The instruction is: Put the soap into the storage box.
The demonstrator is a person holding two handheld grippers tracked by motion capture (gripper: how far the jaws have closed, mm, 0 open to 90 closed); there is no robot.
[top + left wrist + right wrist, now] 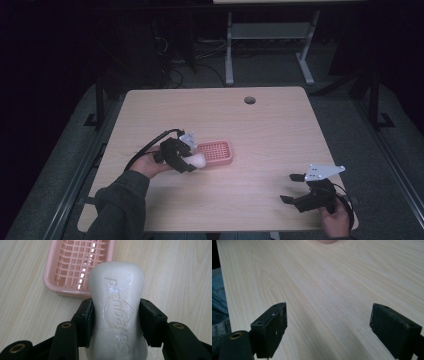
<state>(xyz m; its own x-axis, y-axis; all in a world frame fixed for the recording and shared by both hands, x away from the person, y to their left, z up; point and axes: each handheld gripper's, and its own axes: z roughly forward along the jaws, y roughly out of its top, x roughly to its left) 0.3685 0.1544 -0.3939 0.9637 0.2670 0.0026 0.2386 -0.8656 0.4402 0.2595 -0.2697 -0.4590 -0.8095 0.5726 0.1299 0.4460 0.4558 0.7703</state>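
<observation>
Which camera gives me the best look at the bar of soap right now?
The left gripper view: the bar of soap sits close up, clamped between the left hand-held gripper pads, embossed lettering readable, pink soap dish just beyond. The high view shows it as a small white lump beside the dish. The right gripper view looks across bare table.

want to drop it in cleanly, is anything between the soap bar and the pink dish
Nothing visible. The soap bar, clamped in the left gripper, is just short of the pink dish, whose grid is bare.
</observation>
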